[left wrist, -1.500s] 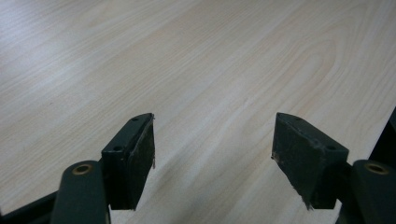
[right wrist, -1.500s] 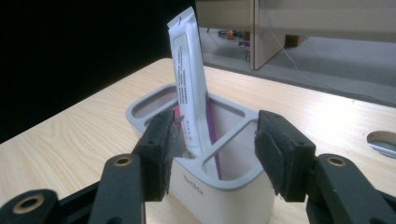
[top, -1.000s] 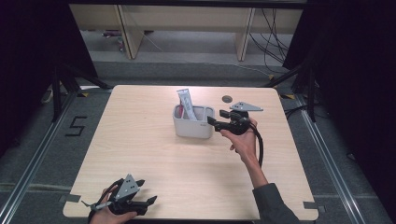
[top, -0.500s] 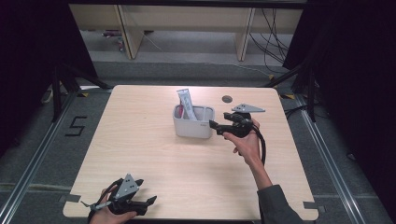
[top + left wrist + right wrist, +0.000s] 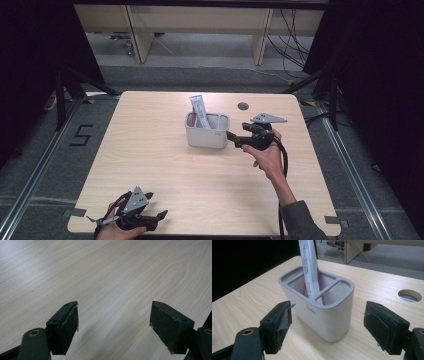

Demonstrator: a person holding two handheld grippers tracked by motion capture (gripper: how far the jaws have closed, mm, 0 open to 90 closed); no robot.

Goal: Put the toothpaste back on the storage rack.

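Observation:
A white holder [image 5: 207, 132] [image 5: 319, 315] with a grey compartmented rim stands at mid-table. A white tube [image 5: 200, 111] [image 5: 308, 267] and a pink stick [image 5: 321, 287] stand upright in it. My right gripper [image 5: 233, 140] [image 5: 327, 305] points at the holder's right side. Its jaws have just been opening and are open, the holder right ahead of them, no pad pressing on it. My left gripper [image 5: 157, 205] [image 5: 114, 303] lies low at the table's front left edge. Its jaws have just been opening and are open over bare wood.
The light wooden table [image 5: 150, 150] has a round cable hole [image 5: 243, 106] [image 5: 410, 295] behind the right gripper. Dark floor and metal rails surround the table. Wooden shelving stands beyond the far edge.
The right gripper has eased slightly back from the holder's right side. The left hand has stayed where it was.

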